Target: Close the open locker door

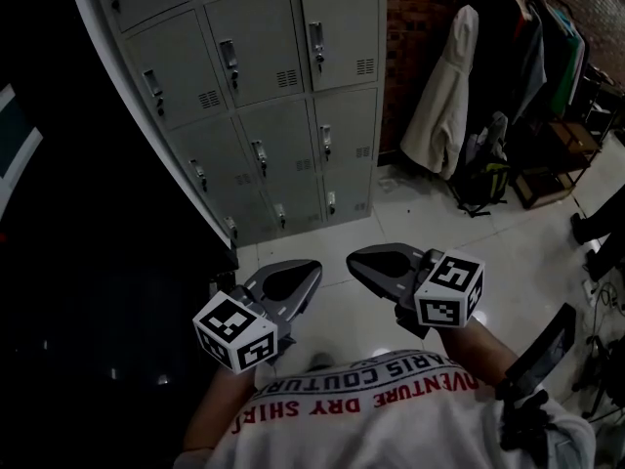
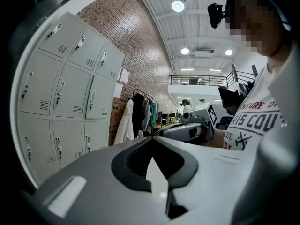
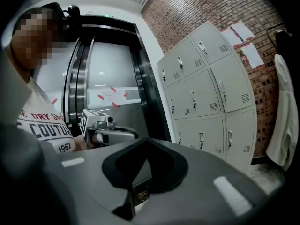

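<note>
A grey bank of lockers (image 1: 264,96) stands ahead of me, seen also in the left gripper view (image 2: 70,93) and the right gripper view (image 3: 211,93). Every door that shows lies flush with its handle latch; I see none standing open. My left gripper (image 1: 312,266) and right gripper (image 1: 354,258) are held side by side close to the person's chest, well short of the lockers. Each one's jaws meet at the tips with nothing between them, the left gripper (image 2: 151,137) and the right gripper (image 3: 146,138) alike.
A brick wall (image 1: 415,57) runs right of the lockers. A clothes rack (image 1: 527,37) holds a white coat (image 1: 444,96) and dark garments, with a backpack (image 1: 483,179) on the tiled floor (image 1: 410,213). Steel lift doors (image 3: 112,78) stand left of the lockers.
</note>
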A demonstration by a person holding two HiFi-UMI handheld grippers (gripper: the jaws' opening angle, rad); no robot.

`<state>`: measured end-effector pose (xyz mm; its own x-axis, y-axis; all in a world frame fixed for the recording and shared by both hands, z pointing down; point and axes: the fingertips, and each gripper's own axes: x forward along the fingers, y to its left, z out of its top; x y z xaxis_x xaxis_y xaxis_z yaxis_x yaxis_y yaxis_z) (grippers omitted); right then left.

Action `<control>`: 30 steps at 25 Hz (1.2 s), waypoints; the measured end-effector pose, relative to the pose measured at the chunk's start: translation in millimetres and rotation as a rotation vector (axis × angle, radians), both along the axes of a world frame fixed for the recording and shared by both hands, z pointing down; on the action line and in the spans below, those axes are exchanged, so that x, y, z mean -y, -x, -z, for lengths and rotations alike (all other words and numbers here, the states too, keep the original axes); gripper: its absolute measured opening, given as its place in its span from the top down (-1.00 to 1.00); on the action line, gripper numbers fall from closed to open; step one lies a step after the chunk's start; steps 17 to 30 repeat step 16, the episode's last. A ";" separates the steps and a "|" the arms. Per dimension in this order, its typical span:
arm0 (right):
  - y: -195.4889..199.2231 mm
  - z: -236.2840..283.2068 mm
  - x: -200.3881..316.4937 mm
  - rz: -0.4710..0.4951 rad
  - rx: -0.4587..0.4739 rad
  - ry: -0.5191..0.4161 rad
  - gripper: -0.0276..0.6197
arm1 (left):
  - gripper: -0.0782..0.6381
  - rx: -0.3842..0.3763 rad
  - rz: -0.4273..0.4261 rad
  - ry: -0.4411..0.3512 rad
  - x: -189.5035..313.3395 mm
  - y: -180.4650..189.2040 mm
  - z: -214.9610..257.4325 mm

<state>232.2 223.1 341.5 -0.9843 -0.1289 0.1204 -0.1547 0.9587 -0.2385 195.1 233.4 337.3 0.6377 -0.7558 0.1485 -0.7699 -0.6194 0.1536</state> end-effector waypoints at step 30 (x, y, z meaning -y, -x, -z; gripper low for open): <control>6.0 10.7 -11.8 0.026 0.004 -0.023 0.93 | 0.77 0.010 -0.005 -0.013 -6.6 -5.5 14.4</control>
